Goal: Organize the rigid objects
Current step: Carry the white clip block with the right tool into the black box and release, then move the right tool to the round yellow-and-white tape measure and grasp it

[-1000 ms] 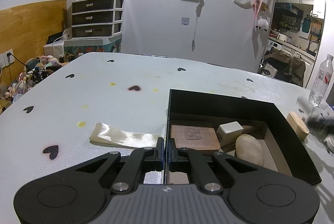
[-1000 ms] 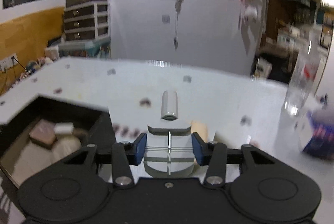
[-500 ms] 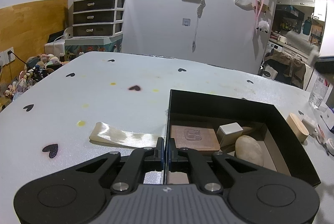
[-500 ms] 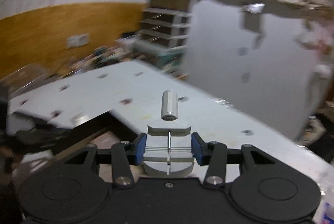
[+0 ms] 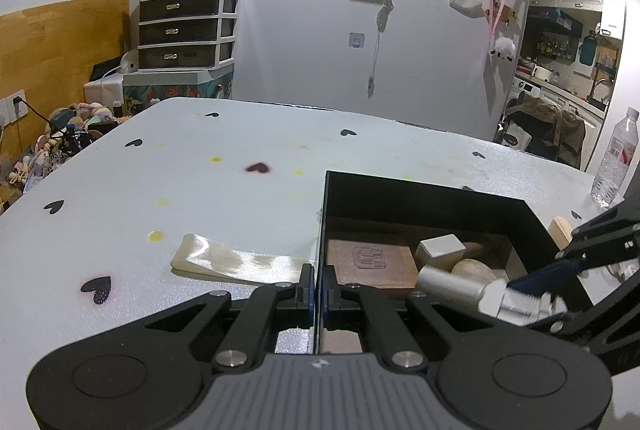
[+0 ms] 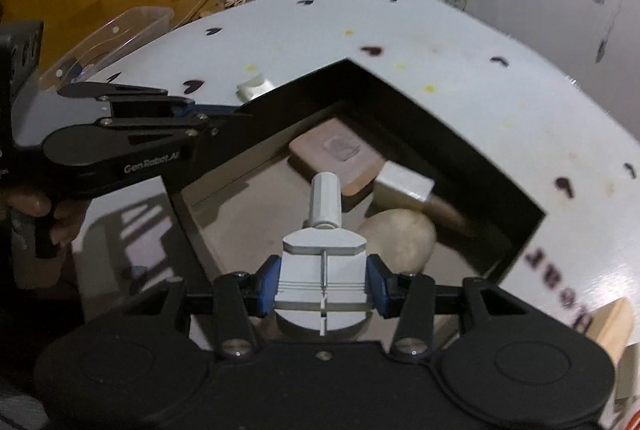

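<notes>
Right hand-held gripper [image 6: 323,286] moved over black box [image 6: 400,101], clamping grey part [image 6: 326,226], "GenRobot.AI" lettering

Surface [image 5: 240,189]: pale grey-white, printed with scattered black hearts and spotted with yellow stains. Box [image 5: 420,195]: black walls, beige floor. Inside: reddish-brown embossed block [image 5: 372,264], white cube [image 5: 440,250], cream oval stone [image 6: 400,238]. Held tool [image 6: 324,262]: light grey. Right tongs [image 6: 324,284]: black with blue pads. Strip [image 5: 236,262] on the surface: glossy cream.

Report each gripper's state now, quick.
Left gripper: closed on the black box wall.
Right gripper: closed on a grey metal tool.
</notes>
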Demonstrator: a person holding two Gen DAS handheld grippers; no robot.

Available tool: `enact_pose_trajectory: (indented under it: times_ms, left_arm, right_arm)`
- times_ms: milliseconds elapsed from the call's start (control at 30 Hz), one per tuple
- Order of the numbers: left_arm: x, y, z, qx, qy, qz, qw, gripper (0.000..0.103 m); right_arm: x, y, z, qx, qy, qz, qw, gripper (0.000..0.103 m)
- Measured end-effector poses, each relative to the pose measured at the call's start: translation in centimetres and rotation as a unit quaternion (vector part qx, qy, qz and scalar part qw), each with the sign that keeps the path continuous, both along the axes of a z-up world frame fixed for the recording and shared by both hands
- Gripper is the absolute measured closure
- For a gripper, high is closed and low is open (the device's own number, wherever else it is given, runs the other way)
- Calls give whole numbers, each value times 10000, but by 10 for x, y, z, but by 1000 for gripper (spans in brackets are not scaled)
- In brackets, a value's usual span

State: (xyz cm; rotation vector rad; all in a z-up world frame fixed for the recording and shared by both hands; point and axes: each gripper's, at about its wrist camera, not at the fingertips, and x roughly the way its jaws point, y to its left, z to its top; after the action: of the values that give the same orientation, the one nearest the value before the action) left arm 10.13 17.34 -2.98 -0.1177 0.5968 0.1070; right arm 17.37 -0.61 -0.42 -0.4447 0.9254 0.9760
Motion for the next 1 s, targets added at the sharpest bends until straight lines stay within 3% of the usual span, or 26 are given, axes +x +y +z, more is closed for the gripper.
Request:
enact_pose_trajectory:
  times_ms: [400,667,800,1000]
  left_arm:
    - [0,0,0,9,4,4,10000,100]
    - [0,0,0,4,4,3,10000,100]
    - [0,0,0,8,5,2,10000,100]
    - [0,0,0,3,3,3,10000,100]
  right_arm:
    - [12,7,-8,-205,540,-215,9981,55]
    - [10,4,-6,-187,572,-271,9978,50]
    - [9,-4,5,-50,426,-357,9984,48]
    - [5,-40,47,652,-271,-793,9943,28]
